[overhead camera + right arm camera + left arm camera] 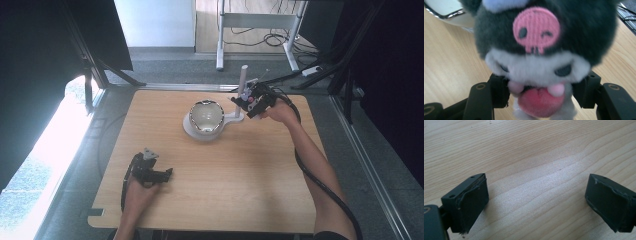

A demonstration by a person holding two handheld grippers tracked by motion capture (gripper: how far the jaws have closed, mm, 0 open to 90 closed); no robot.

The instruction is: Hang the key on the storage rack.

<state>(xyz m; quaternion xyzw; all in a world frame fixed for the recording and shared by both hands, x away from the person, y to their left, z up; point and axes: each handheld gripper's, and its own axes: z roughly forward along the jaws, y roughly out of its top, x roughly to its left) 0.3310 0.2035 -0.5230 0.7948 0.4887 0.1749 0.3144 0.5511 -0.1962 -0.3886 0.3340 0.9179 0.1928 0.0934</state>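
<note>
One shiny bowl [206, 116] sits on a white stand [192, 131] near the table's [225, 190] far edge; its contents cannot be made out. Just right of it, the right gripper [248, 103] is clamped on one plush toy [541, 50]. The left gripper [159, 175], jaws apart and holding nothing, rests by the near left corner, with bare wood between

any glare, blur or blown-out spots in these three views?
High view: daylight blows out the floor at left. Left gripper view: soft sheen on the pale wooden table, black pads sharp. Right gripper view: the dark plush toy with pink skull patch is too close, soft-focused.
</note>
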